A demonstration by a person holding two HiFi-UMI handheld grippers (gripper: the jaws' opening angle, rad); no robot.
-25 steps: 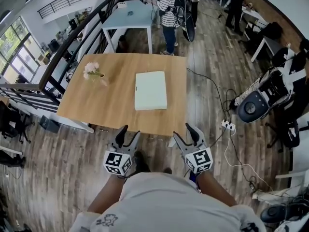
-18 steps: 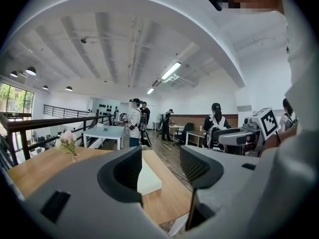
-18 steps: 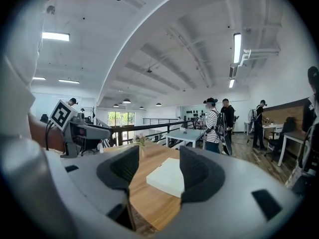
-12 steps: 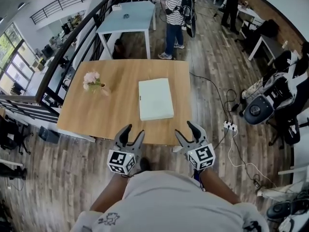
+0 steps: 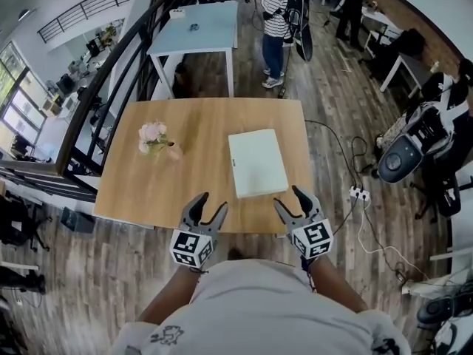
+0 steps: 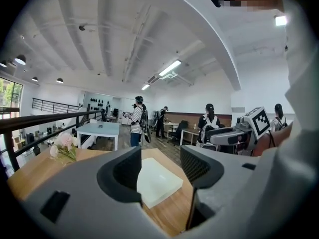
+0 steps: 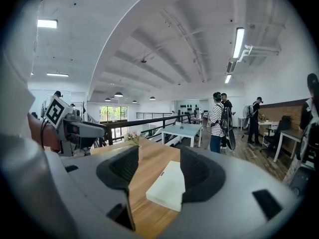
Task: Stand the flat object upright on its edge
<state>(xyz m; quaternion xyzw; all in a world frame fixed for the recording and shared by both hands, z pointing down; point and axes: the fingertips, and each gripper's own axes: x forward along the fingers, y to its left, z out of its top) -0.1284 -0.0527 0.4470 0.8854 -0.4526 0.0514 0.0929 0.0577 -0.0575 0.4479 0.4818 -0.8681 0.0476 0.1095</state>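
Note:
A flat, pale green-white book-like slab (image 5: 257,163) lies flat on the wooden table (image 5: 185,176), right of the middle, its near short edge close to the table's front edge. It also shows in the left gripper view as the slab (image 6: 157,180) and in the right gripper view as the slab (image 7: 169,185). My left gripper (image 5: 205,207) hovers open at the table's front edge, left of the slab. Just beside the slab's near right corner, my right gripper (image 5: 290,198) is open. Both hold nothing.
A small bunch of pink flowers (image 5: 155,137) lies on the table's left part. Beyond the table stand a light blue table (image 5: 196,28) and a person in a striped shirt (image 5: 279,13). Cables and a power strip (image 5: 358,194) lie on the floor at right.
The view has moved closer to the table and both grippers now reach its front edge; the slab appears nearer and further right. The striped-shirt person has shifted right.

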